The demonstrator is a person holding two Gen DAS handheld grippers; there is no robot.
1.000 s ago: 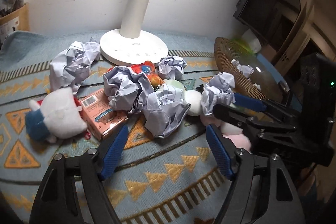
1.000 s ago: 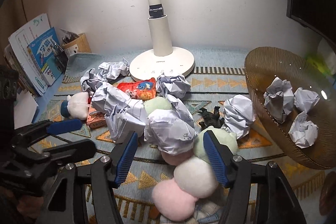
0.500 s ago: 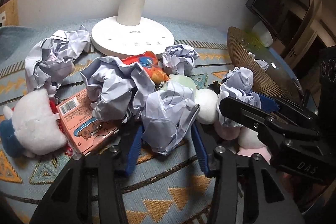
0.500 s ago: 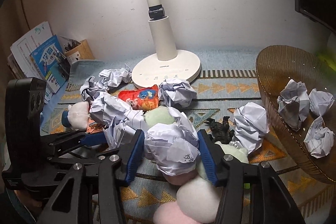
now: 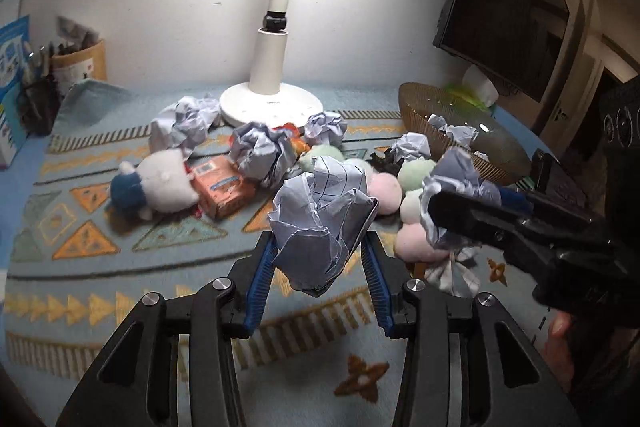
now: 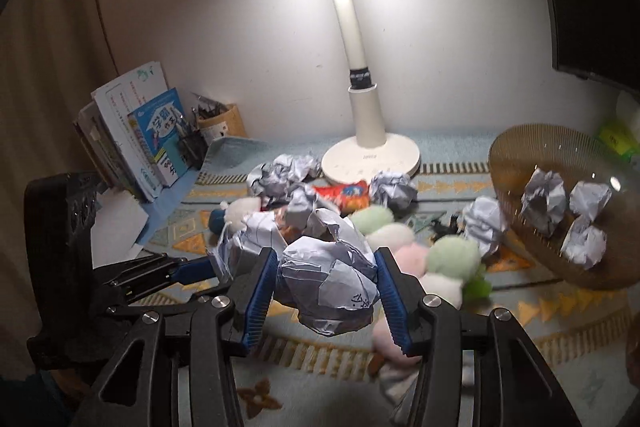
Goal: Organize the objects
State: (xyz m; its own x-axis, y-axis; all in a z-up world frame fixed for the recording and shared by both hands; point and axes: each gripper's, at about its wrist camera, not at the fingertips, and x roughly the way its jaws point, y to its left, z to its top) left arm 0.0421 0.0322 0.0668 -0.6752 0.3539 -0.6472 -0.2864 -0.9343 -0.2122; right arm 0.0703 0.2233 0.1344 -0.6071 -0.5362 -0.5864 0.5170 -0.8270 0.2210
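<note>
The left gripper [image 5: 320,259] has just closed its blue pads on a crumpled paper ball [image 5: 320,227], held clear above the patterned surface [image 5: 120,267]. The right gripper [image 6: 326,287] has likewise just closed, pinching a second paper ball [image 6: 328,279] off the surface. Beyond them lie more paper wads, pastel plush balls [image 6: 452,255] and a white plush toy [image 5: 160,183]. Far right, a brown ribbed bowl [image 6: 516,155] holds three paper balls; a white lamp base [image 6: 372,159] stands at the far wall.
</note>
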